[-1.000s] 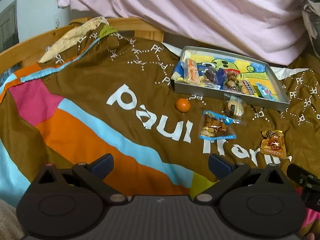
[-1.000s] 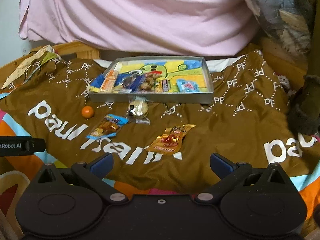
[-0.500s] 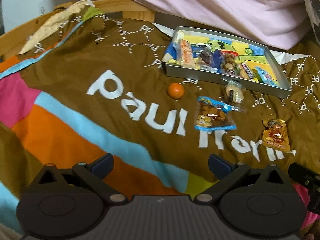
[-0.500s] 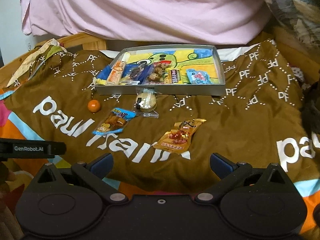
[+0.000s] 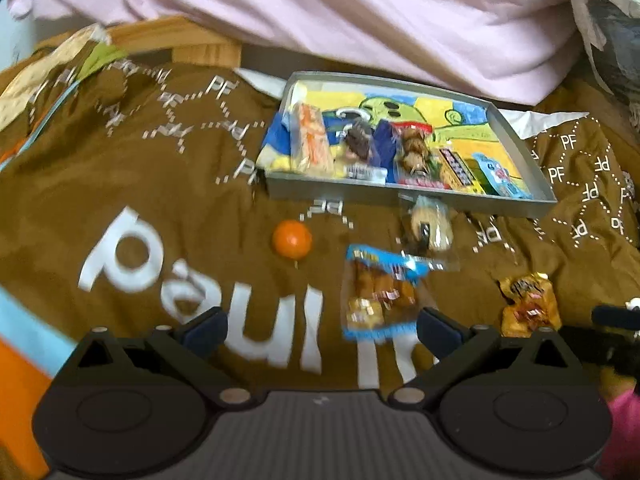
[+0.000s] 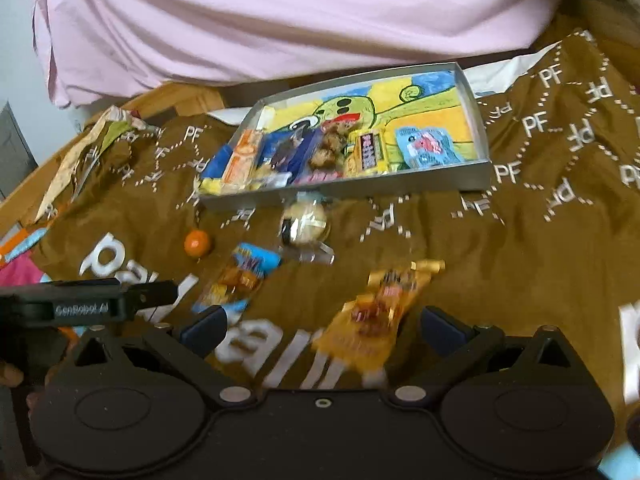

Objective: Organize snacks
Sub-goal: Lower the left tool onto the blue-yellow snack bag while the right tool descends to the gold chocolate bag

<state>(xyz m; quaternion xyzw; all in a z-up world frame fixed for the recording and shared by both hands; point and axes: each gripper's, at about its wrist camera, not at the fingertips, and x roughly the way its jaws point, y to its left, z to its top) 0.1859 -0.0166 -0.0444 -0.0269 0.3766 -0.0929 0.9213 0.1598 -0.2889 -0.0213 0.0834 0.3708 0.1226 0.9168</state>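
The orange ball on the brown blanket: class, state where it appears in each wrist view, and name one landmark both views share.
Left wrist view: the orange ball lies left of centre, below the tray's near left corner.
Right wrist view: the orange ball lies in the left third, left of the blue snack packet.
Shared landmark: the grey metal tray of snacks.

Both wrist views low over blanket (image 5: 168,184), facing tray (image 6: 344,194), sharing it

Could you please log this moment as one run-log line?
left tongs: open, over blue packet | right tongs: open, over gold packet | tray: part filled | four snacks outside
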